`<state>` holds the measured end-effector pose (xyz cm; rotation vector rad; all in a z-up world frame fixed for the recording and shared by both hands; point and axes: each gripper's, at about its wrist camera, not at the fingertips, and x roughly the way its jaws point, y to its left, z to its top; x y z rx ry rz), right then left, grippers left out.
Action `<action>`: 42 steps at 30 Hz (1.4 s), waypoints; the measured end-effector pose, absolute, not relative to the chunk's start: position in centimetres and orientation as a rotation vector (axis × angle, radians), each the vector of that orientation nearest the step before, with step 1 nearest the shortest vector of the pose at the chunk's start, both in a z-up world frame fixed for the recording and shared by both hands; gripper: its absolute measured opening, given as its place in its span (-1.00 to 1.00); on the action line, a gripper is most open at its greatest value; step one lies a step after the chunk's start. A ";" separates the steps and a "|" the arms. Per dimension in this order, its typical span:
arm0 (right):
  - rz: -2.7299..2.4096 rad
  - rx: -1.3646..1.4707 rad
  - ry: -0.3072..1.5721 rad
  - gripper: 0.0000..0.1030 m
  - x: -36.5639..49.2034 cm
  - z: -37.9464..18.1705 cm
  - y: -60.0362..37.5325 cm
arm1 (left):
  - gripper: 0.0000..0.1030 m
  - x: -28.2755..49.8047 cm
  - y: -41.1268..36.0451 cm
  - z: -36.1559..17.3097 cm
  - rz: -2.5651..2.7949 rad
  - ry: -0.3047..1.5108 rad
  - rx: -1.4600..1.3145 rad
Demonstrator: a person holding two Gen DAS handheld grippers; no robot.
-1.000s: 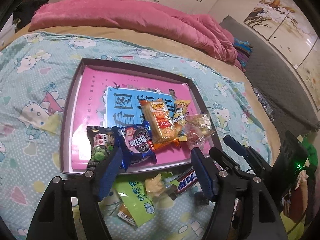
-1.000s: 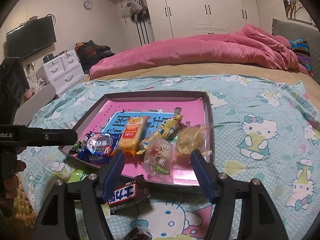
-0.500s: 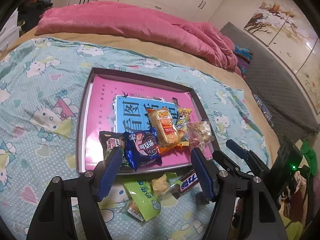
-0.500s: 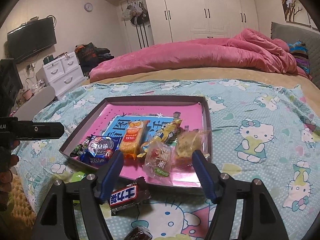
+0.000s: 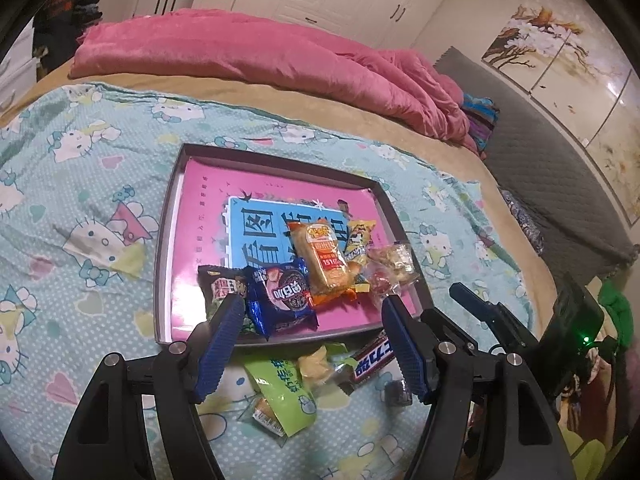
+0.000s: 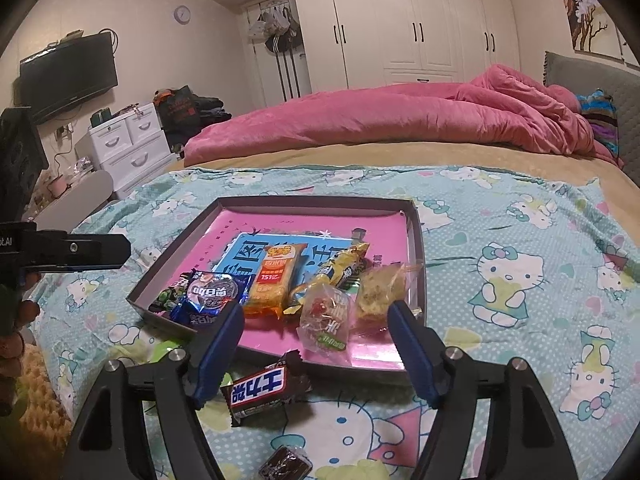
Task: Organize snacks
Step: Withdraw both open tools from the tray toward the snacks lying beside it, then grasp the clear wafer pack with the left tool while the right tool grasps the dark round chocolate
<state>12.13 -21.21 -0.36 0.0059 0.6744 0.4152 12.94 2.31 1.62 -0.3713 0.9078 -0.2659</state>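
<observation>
A shallow grey box tray with a pink and blue lining lies on the bed. Along its near side lie several snacks: a dark green-pea bag, a blue cookie pack, an orange cake pack, a yellow bar and clear candy bags. In front of the tray lie a brown chocolate bar, a green packet and a small dark sweet. My left gripper and right gripper hover open and empty above these.
The bed has a teal cartoon-cat sheet and a bunched pink duvet at the back. The right gripper shows at the left view's right. A grey headboard, white drawers and wardrobes surround the bed.
Both grippers have drawn back and up a little from the tray, so it looks smaller and farther. Their jaws stay open. The snacks have not moved.
</observation>
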 end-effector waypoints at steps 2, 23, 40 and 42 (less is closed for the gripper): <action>0.418 0.003 0.679 0.44 11.9 -0.3 -21.1 | 0.42 12.8 2.3 1.6 -0.268 0.909 -0.368; 0.435 -0.035 0.739 0.44 9.7 -1.1 -20.1 | 0.53 10.6 2.2 0.4 -0.232 0.939 -0.290; 0.400 -0.044 0.780 0.44 9.2 -1.6 -20.5 | 0.54 9.1 1.4 -0.8 -0.244 0.985 -0.250; 0.401 -0.046 0.791 0.45 9.1 -1.8 -20.5 | 0.54 8.9 1.4 -1.1 -0.246 0.998 -0.243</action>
